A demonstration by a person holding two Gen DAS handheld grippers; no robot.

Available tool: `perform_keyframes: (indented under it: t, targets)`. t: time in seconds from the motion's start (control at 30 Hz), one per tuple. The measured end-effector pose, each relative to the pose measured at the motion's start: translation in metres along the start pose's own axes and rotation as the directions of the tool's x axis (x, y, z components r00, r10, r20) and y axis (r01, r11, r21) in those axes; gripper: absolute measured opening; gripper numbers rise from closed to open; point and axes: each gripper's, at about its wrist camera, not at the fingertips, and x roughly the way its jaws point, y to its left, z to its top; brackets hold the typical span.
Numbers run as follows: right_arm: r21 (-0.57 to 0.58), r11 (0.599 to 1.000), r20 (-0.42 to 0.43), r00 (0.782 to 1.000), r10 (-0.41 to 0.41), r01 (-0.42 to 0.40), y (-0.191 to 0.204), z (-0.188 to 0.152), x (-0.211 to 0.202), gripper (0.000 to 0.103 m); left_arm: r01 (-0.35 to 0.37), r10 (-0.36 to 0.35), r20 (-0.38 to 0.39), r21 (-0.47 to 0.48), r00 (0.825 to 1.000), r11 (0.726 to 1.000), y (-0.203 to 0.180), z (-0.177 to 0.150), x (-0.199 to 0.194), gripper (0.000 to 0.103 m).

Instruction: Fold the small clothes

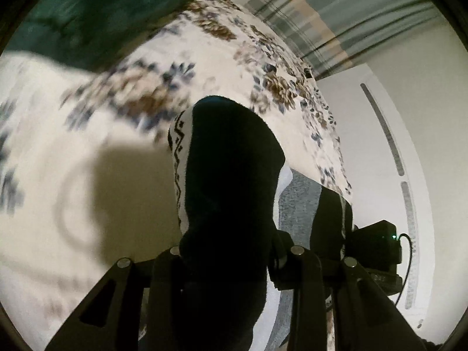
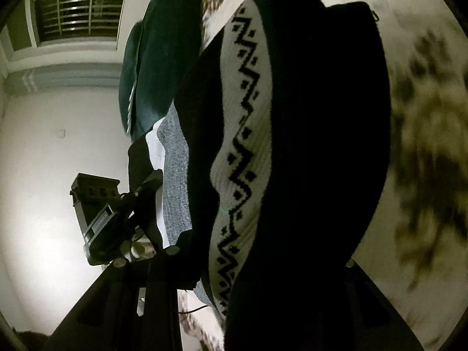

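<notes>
A small knitted garment [image 1: 234, 175], black with a white zigzag band and a grey panel, hangs lifted above the bed and stretches between both grippers. My left gripper [image 1: 234, 259] is shut on its near end at the bottom of the left wrist view. In the same view, my right gripper [image 1: 351, 234] pinches the black far edge at the right. The garment [image 2: 321, 117] fills the middle of the right wrist view, where my right gripper [image 2: 257, 263] is shut on it. My left gripper [image 2: 140, 193] grips the grey-and-white end at the left.
Below lies a white bedcover [image 1: 131, 93] with brown and blue flowers. A dark green cushion [image 1: 87, 14] lies at its far end. A striped curtain [image 1: 336, 14] hangs beyond the bed. A barred window [image 2: 76, 8] and white walls stand behind.
</notes>
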Motion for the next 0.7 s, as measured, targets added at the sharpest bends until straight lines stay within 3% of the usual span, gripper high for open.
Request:
perform_keyframes:
  t: [0.03, 0.2, 0.37, 0.43, 0.5, 0.53, 0.6, 0.63, 0.7]
  targets:
    - [0.007, 1.0, 0.01, 1.0, 0.0, 0.0, -0.009, 0.02, -0.015, 0.035, -0.014, 0.014, -0.004, 0.017, 1.0, 1.0, -0.001, 0.012, 0.009, 0.031]
    - [0.024, 0.999, 0.03, 0.999, -0.041, 0.04, -0.024, 0.081, -0.008, 0.035, -0.076, 0.077, -0.012, 0.056, 0.997, 0.996, 0.004, 0.052, 0.052, 0.033]
    - [0.02, 0.989, 0.002, 0.989, -0.146, 0.146, -0.038, 0.128, 0.024, 0.036, -0.148, 0.15, -0.042, 0.043, 0.988, 0.988, 0.02, 0.063, 0.087, 0.039]
    - [0.017, 0.98, -0.021, 0.98, -0.199, 0.199, -0.041, 0.132, 0.036, 0.04, -0.197, 0.199, -0.025, 0.05, 0.98, 0.979, 0.022, 0.061, 0.093, 0.045]
    - [0.002, 0.969, -0.027, 0.968, -0.248, 0.248, -0.04, 0.137, 0.038, 0.051, -0.239, 0.24, 0.001, 0.056, 0.971, 0.969, 0.022, 0.058, 0.092, 0.051]
    - [-0.012, 0.956, -0.028, 0.955, -0.295, 0.294, -0.037, 0.137, 0.039, 0.057, -0.261, 0.26, 0.015, 0.06, 0.965, 0.964, 0.02, 0.056, 0.09, 0.053]
    - [-0.061, 0.904, -0.014, 0.905, -0.425, 0.424, -0.025, 0.136, 0.037, 0.08, -0.3, 0.298, 0.036, 0.076, 0.954, 0.951, 0.015, 0.053, 0.085, 0.058]
    - [-0.096, 0.859, 0.009, 0.863, -0.505, 0.503, -0.017, 0.13, 0.032, 0.087, -0.337, 0.334, 0.054, 0.092, 0.941, 0.937, 0.009, 0.05, 0.08, 0.065]
    - [-0.134, 0.777, 0.065, 0.788, -0.612, 0.615, -0.009, 0.11, 0.021, 0.1, -0.388, 0.38, 0.081, 0.126, 0.921, 0.913, 0.0, 0.047, 0.074, 0.09]
